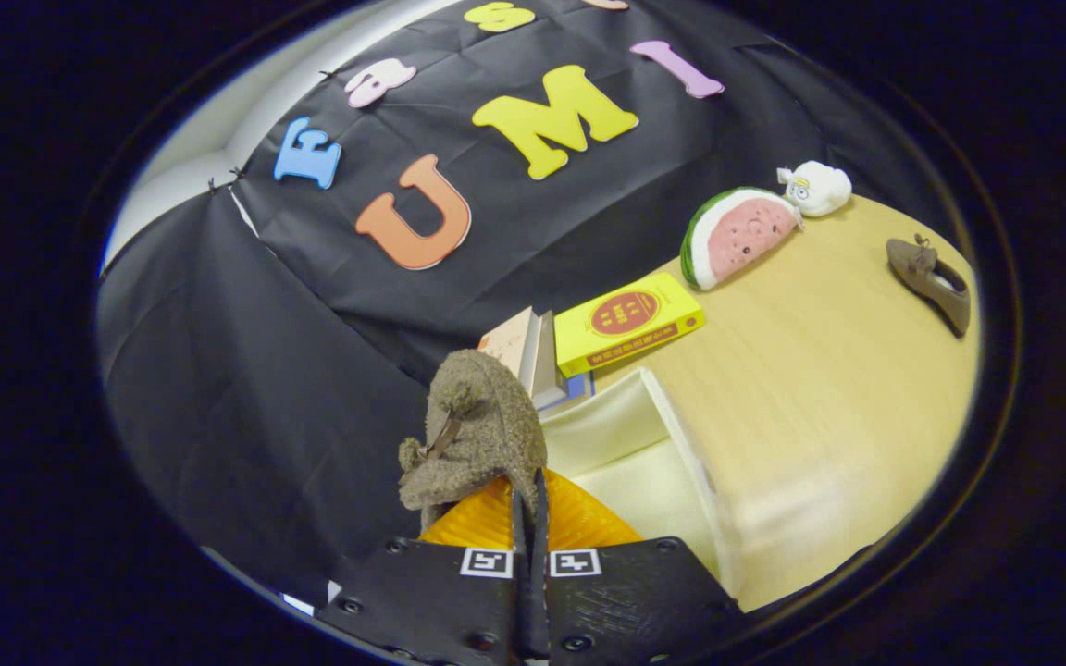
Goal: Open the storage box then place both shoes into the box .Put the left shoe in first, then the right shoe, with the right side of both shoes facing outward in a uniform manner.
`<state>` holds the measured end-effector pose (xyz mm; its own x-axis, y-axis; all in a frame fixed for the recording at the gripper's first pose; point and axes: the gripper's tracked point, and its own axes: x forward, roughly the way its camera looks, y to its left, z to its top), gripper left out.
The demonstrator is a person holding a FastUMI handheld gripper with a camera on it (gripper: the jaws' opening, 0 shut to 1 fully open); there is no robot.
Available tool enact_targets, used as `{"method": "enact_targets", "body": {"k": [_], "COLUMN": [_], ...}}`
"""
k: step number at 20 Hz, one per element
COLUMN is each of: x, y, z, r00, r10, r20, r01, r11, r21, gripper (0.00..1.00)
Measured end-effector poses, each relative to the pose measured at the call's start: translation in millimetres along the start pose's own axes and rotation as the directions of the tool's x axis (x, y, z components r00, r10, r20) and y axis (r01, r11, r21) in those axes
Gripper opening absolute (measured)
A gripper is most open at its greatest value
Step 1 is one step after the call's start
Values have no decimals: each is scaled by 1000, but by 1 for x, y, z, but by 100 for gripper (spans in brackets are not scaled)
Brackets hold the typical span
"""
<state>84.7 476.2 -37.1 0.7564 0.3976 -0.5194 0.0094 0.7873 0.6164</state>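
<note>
Gripper (529, 518) fingers pinched tight on the edge of a fuzzy brown shoe (477, 430), held above the open cream storage box (644, 444), second brown shoe (931, 277) well apart on the wooden table (829, 388) — books (625, 319) and watermelon plush (737, 236) beyond the box.

A fuzzy grey-brown shoe (476, 430) with a darker brown strap sits at lower centre, held in the black gripper (529, 518), whose fingers carry small black-and-white square markers. Beneath it shows ribbed orange-yellow material, possibly the shoe's sole. To its right lies a pale cream storage box (644, 453) on a light wood-grain table (829, 370). Above it, a bright yellow book (627, 322) bears a red round emblem. At upper right sit a green, white and pink watermelon plush (738, 236), a white plush (815, 188), and a plain brown shoe (931, 277).
</note>
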Motion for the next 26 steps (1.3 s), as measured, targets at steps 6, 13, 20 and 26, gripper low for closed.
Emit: {"method": "enact_targets", "body": {"k": [6,13,20,26], "x": [29,37,35,2], "y": [-24,-22,11,19], "z": [-43,-63,-73,-33], "r00": [995,991,987,996], "r10": [-92,-107,35,85], "r20": [-46,-85,-154,-9], "r01": [94,111,-34,-84], "r11": [994,993,999,969], "r21": [48,39,4,-233], "gripper": [0,4,51,89]}}
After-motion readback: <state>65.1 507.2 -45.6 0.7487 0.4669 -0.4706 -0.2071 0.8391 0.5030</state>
